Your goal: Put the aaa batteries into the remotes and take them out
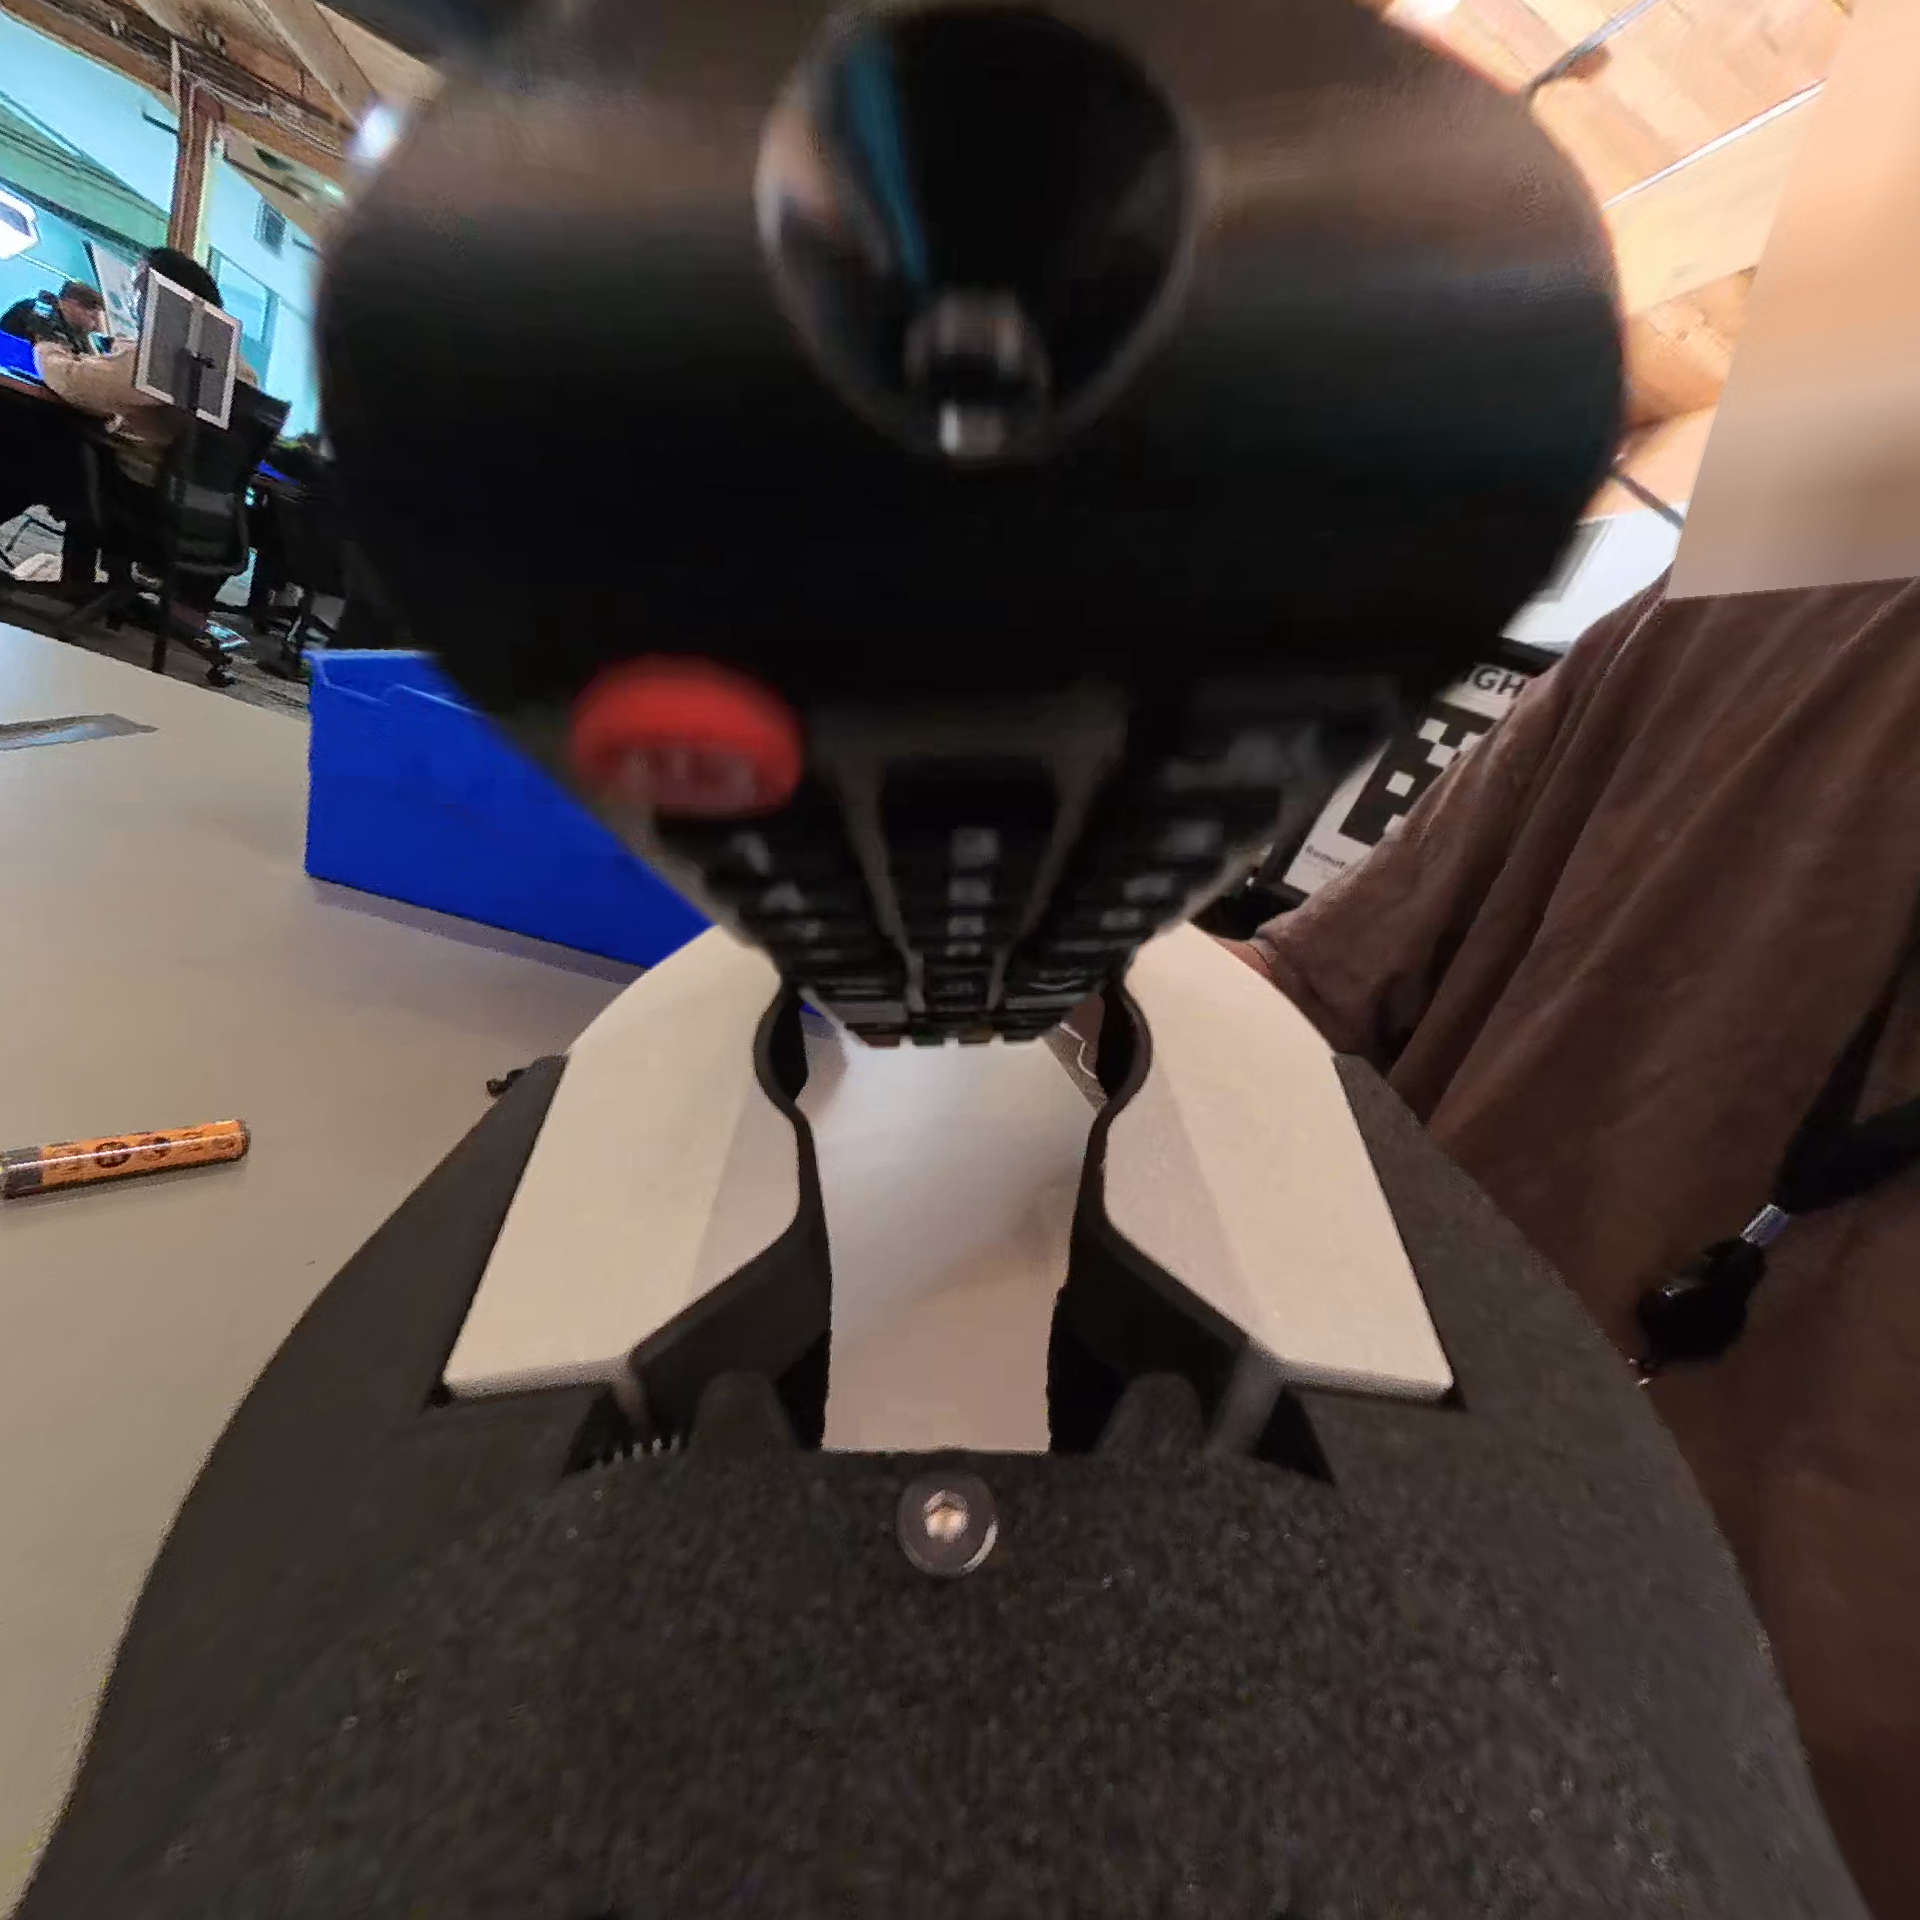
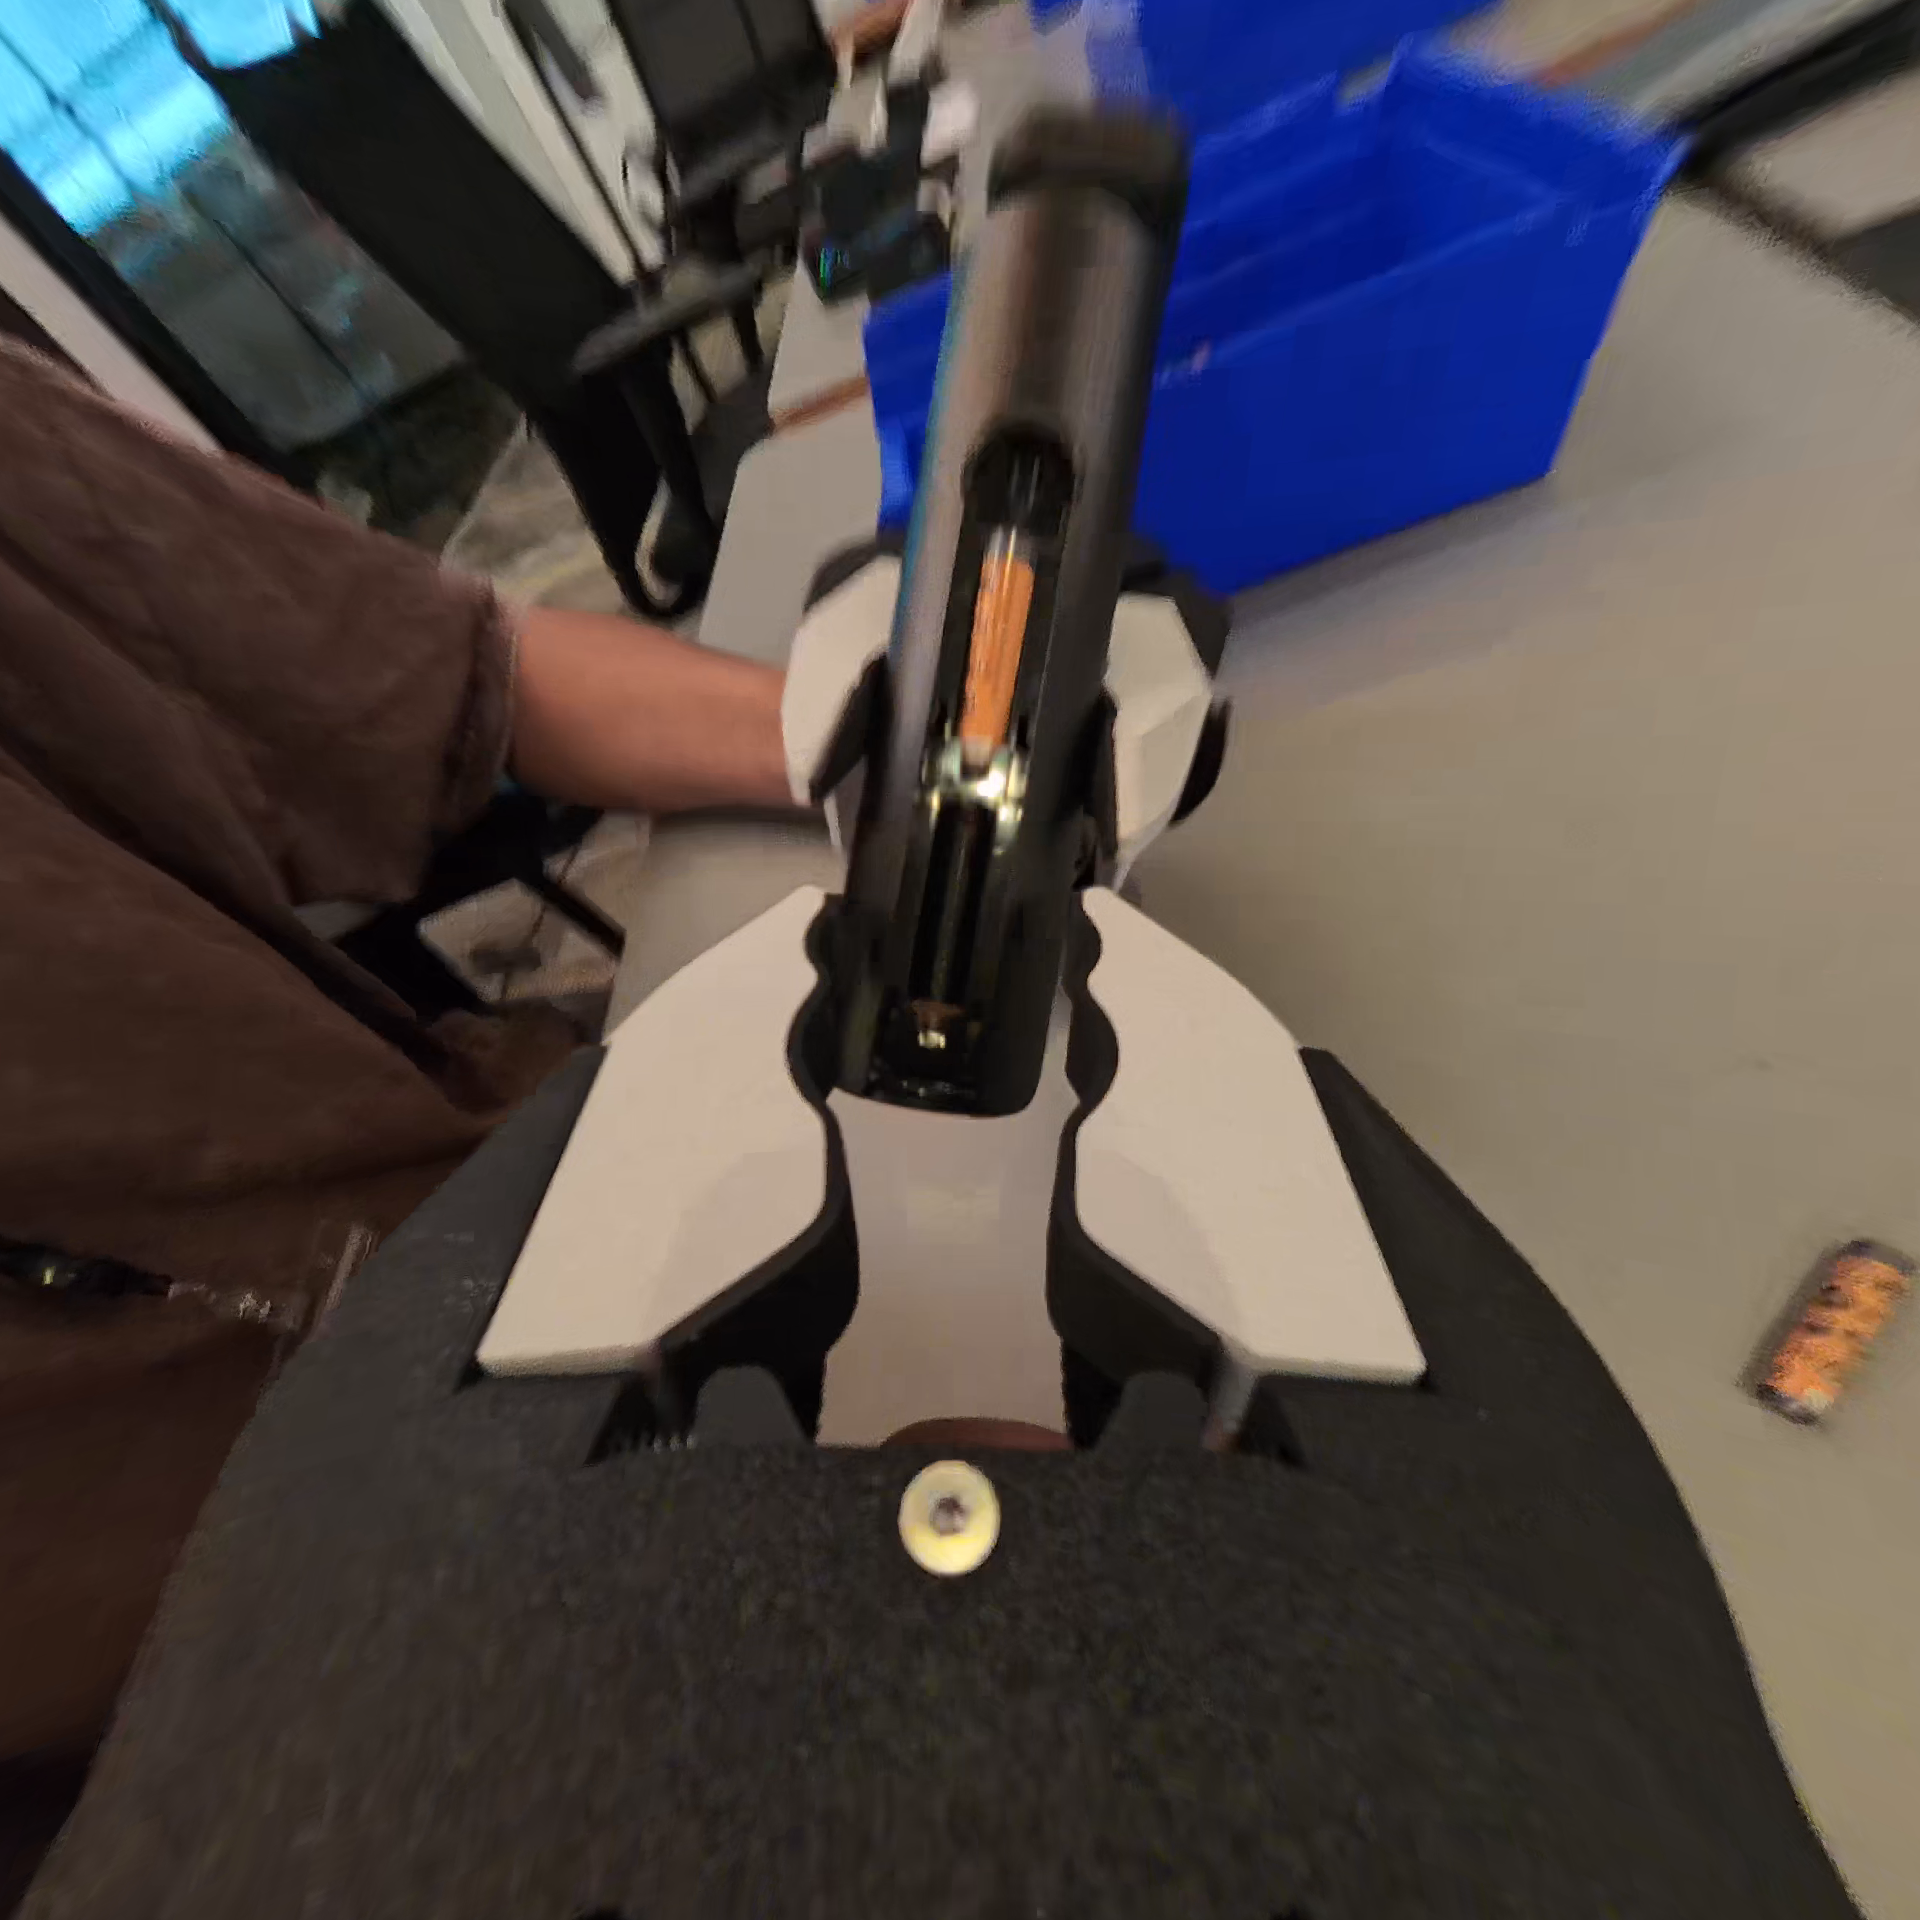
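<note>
Both grippers hold one black remote (image 2: 1023,343) off the table. My right gripper (image 2: 945,1029) is shut on its near end. The back faces up with the battery bay open. One orange AAA battery (image 2: 995,655) lies in the far slot; the near slot (image 2: 951,935) is empty. The left gripper (image 2: 997,727) clamps the remote's middle. In the left wrist view my left gripper (image 1: 951,1039) is shut on the remote (image 1: 935,914); its button side with a red button (image 1: 686,748) faces the camera and its end looms overhead, blurred. A loose orange battery (image 1: 125,1153) lies on the table, also in the right wrist view (image 2: 1834,1330).
A blue plastic bin (image 1: 468,810) stands on the grey table (image 1: 208,935) beyond the grippers; it also shows in the right wrist view (image 2: 1351,364). A person in a brown shirt (image 1: 1662,1039) is close at the table's edge. Chairs and desks stand farther off. The grippers are tip to tip, or close to it. The loose orange battery (image 1: 125,1153) is about equally far from each gripper, around 20 cm. Look for it in the right wrist view (image 2: 1831,1298) too.
</note>
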Available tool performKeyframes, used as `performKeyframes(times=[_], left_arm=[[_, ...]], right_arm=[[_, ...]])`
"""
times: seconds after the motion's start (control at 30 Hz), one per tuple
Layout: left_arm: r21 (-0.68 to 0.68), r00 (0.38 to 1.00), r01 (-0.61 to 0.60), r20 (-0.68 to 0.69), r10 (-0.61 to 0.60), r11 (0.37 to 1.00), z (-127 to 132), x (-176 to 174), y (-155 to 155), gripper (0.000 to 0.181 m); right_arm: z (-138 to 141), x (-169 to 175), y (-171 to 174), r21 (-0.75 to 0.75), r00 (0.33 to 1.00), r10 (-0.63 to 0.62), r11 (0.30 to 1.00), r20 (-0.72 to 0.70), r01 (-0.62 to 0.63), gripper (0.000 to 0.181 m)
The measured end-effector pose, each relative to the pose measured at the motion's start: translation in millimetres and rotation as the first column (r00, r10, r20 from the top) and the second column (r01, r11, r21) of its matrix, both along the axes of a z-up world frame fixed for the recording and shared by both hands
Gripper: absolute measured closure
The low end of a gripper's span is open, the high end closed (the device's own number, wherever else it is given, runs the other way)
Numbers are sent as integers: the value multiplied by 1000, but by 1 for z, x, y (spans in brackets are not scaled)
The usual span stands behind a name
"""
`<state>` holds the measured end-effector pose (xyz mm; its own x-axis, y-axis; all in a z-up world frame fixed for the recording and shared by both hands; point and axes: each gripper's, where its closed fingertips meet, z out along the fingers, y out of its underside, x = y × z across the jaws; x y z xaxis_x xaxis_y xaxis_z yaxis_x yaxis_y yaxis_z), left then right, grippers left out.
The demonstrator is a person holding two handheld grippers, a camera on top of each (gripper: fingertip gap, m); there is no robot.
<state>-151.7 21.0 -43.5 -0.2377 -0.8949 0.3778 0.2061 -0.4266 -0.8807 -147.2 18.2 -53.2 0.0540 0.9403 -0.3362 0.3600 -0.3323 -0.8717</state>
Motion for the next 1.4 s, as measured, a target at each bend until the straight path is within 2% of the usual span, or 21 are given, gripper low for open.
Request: performKeyframes(times=[0.1,0.17,0.23,0.5,0.77,0.93,1.07,1.1,1.13,1.2,1.27,1.33,1.4], left_arm=[[21,1000,-20,-17,21,1000,-1,1,1,127],[35,999,-25,-26,26,999,-2,4,-1,127],[40,999,-17,-48,19,999,-5,6,-3,127],[56,996,-14,-83,18,998,-9,7,-3,127],[57,993,-14,-113,21,998,-16,8,-3,128],[46,995,-26,-95,31,999,-13,5,2,128],[51,995,-20,-94,25,999,-13,6,1,127],[54,995,-20,-101,26,998,-14,7,0,128],[60,994,-19,-102,25,998,-14,7,-1,128],[73,994,-20,-106,28,997,-13,8,-3,128],[100,992,-32,-116,44,994,-13,7,-3,127],[136,990,-44,-125,61,990,-14,7,-4,127],[179,988,-42,-136,67,983,-16,9,-6,127]], right_arm=[[44,-5,15,53,971,-99,992,-219,113,162],[40,-16,19,108,981,-104,986,-163,123,181],[32,-27,23,158,988,-115,979,-99,130,181],[19,-42,16,147,999,-46,988,3,45,181],[11,-42,16,140,999,-29,990,36,24,181],[37,-27,25,148,995,-87,985,-54,94,181],[10,-37,15,115,998,-49,992,25,45,180],[13,-39,15,112,998,-58,992,-10,58,181],[10,-37,15,111,998,-61,992,13,60,181],[17,-27,18,125,995,-94,987,-29,97,171],[20,-10,13,109,992,-92,989,-84,101,150],[-4,3,3,80,996,-89,993,13,88,117],[-31,2,-5,130,990,-102,987,95,90,104]])
